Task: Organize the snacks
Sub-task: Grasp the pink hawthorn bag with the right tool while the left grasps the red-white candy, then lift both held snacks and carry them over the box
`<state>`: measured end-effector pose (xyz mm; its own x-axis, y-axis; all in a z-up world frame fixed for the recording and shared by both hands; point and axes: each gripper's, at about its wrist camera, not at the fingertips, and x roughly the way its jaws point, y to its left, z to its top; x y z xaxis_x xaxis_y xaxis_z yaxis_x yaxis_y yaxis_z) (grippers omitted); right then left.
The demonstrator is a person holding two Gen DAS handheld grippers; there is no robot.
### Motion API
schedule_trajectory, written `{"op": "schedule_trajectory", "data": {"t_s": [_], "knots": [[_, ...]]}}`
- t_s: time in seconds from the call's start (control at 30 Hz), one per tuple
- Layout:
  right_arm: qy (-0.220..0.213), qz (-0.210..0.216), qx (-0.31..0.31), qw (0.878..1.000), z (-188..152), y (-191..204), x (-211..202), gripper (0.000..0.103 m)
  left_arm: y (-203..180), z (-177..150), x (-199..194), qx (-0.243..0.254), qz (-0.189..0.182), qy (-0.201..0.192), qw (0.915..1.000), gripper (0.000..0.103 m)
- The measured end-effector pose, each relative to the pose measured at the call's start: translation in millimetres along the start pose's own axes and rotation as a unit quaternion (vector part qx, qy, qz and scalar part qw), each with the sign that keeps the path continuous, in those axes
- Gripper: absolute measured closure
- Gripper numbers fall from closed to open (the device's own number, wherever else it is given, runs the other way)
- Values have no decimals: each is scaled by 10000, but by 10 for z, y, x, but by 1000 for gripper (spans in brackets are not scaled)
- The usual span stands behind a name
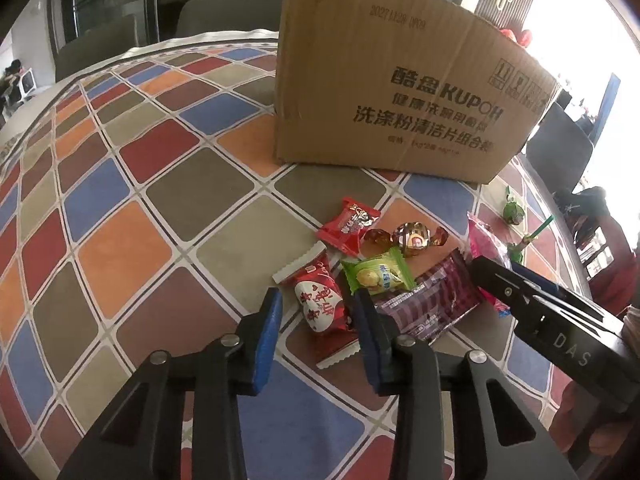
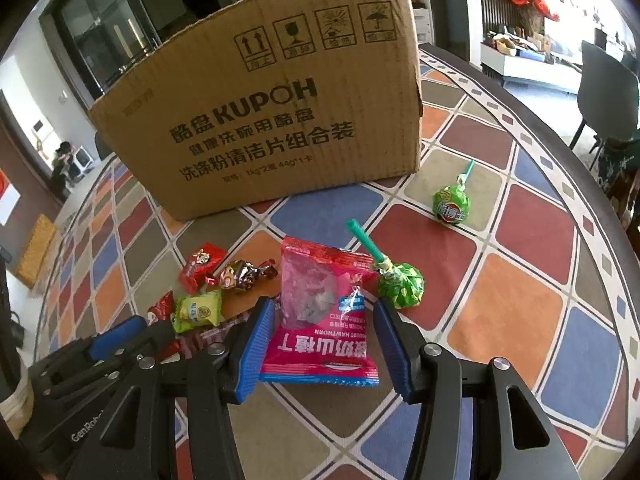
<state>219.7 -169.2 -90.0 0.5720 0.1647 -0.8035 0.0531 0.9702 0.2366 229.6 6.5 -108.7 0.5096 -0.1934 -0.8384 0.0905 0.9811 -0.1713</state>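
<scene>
Snacks lie on the checked tablecloth before a cardboard box point(image 1: 384, 92), which also shows in the right wrist view point(image 2: 272, 120). My left gripper point(image 1: 318, 312) is open, its fingers on either side of a red-and-white candy packet point(image 1: 320, 304). Beside it lie a green candy point(image 1: 378, 274), a purple wrapper point(image 1: 432, 304), a small red candy point(image 1: 348, 224) and a gold-brown sweet point(image 1: 408, 238). My right gripper point(image 2: 324, 328) is open around a pink hawthorn packet point(image 2: 320, 320). Two green lollipops point(image 2: 400, 284) point(image 2: 451, 200) lie to its right.
The round table's edge point(image 2: 560, 128) curves along the right. Chairs point(image 2: 608, 88) stand beyond it. The right gripper's black body point(image 1: 560, 320) reaches in at the right of the left wrist view. The left gripper's body point(image 2: 92, 364) sits at lower left of the right wrist view.
</scene>
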Motion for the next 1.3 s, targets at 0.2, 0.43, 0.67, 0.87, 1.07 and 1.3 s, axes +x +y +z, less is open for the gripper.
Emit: {"op": "schedule_trajectory", "data": {"t_s": [0.2, 0.43, 0.67, 0.87, 1.07, 1.3], "knots": [[6, 5, -103, 9999, -19, 46, -13, 62, -41, -12, -12, 99, -4, -42, 9999, 79], [-133, -74, -283, 9995, -30, 105, -116, 68, -27, -36, -82, 79, -30, -116, 9999, 81], [-246, 41, -375, 9990, -38, 168, -259, 68, -53, -22, -312, 111, -117, -341, 9993, 81], [-352, 152, -428, 9983, -28, 215, -401, 68, -102, 1, -488, 173, -167, -533, 9983, 81], [-503, 244, -468, 9973, 7, 256, -561, 68, -151, 39, -690, 224, -221, -763, 9966, 81], [-795, 374, -569, 9945, 91, 303, -801, 68, -233, 142, -943, 366, -230, -1097, 9930, 81]]}}
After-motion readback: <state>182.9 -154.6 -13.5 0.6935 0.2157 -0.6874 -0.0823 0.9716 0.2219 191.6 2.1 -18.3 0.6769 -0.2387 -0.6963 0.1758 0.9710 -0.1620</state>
